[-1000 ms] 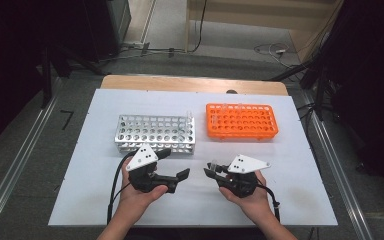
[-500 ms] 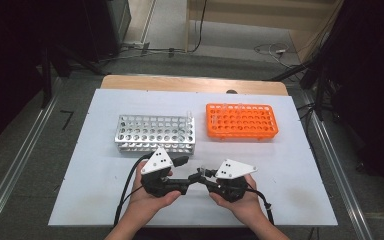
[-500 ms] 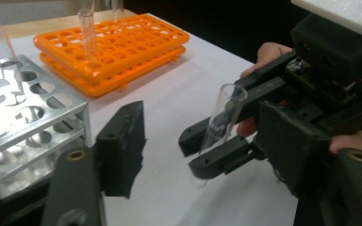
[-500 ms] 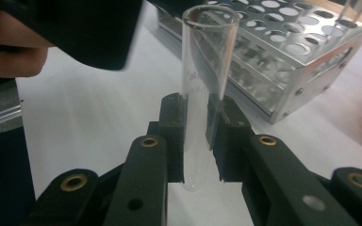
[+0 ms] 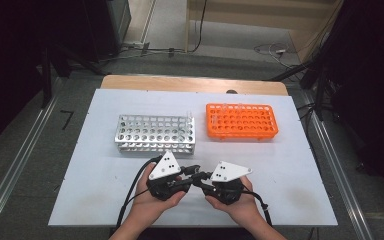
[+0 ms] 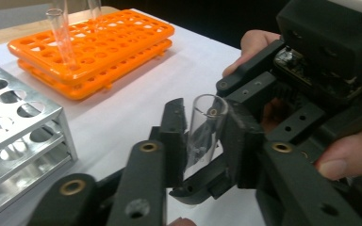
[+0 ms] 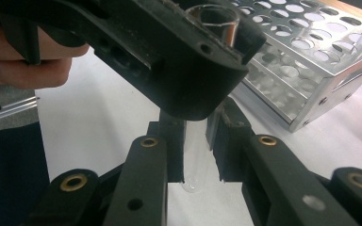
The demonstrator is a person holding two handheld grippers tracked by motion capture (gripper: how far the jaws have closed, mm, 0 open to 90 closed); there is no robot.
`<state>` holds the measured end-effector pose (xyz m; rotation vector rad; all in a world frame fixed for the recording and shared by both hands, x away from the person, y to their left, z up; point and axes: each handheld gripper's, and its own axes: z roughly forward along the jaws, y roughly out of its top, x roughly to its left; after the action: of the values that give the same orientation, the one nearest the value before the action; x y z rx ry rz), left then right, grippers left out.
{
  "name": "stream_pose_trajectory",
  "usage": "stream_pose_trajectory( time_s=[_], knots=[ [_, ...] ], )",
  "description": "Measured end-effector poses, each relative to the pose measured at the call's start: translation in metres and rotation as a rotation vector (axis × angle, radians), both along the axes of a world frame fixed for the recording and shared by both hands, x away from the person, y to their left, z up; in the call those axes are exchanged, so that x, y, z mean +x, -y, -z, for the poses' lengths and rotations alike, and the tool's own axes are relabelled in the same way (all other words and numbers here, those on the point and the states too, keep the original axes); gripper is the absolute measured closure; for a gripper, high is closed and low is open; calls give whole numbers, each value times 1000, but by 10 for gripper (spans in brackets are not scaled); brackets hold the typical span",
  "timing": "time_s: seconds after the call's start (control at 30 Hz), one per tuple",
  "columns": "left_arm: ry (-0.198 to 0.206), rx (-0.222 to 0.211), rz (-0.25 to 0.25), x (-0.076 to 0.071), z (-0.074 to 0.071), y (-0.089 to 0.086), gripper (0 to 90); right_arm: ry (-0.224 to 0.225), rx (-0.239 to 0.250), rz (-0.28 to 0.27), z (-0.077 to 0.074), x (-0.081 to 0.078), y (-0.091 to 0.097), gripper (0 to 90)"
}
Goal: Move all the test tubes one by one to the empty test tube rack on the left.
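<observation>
A clear test tube (image 6: 201, 136) stands between both grippers near the table's front middle. My left gripper (image 6: 205, 114) has just been closing its jaws, which now press on the tube just under its open rim. My right gripper (image 7: 197, 141) is shut on the same tube (image 7: 195, 162) lower down, and the round bottom shows below its jaws. In the high view the left gripper (image 5: 192, 173) and right gripper (image 5: 200, 178) meet tip to tip, each held in a hand. From the right gripper view, the left gripper's black body (image 7: 169, 61) covers the tube's top.
A silver metal rack (image 5: 155, 134) stands at the back left and an orange rack (image 5: 241, 121) at the back right. Two clear tubes (image 6: 59, 33) stand in the orange rack (image 6: 103, 47). Bare white table (image 5: 300, 170) lies around the hands.
Both hands have come together at the front middle. The left gripper's jaws, open before, have closed on the tube that the right gripper holds.
</observation>
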<state>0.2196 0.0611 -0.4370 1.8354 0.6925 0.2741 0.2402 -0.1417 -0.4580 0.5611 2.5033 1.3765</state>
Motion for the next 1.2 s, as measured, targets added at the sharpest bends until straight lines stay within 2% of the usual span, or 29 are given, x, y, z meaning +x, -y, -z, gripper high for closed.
stream_pose_trajectory(
  time_s=[0.23, 0.33, 0.37, 0.4, 0.43, 0.47, 0.5, 0.7, 0.87, 1.2],
  knots=[
    [-6, -3, -10, 2, 1, 0, 764, -17, 9, 1, 1, 2, 2, 721],
    [-16, -24, -9, 4, 1, -4, 765, -16, 27, -8, 0, 3, 5, 567],
    [-16, -26, -13, 5, 0, -5, 765, -16, 27, -8, 0, 3, 5, 567],
    [-11, -30, -21, 6, 0, -6, 765, -14, 45, -13, -1, 4, 9, 465],
    [-13, -29, -21, 6, 0, -7, 765, -14, 45, -13, -1, 4, 9, 465],
    [-13, -33, -25, 7, -1, -9, 765, -21, 58, -13, -3, 6, 14, 378],
    [-11, -33, -31, 7, -2, -10, 765, -21, 58, -13, -3, 6, 14, 378],
    [-2, -36, -58, 13, -6, -19, 765, -40, 78, 4, -7, 13, 35, 146],
    [3, -44, -86, 19, -11, -26, 765, -54, 117, 30, -11, 19, 59, 18],
    [21, -33, -123, 37, -22, -37, 766, -57, 135, 96, -11, 26, 96, 0]
  ],
)
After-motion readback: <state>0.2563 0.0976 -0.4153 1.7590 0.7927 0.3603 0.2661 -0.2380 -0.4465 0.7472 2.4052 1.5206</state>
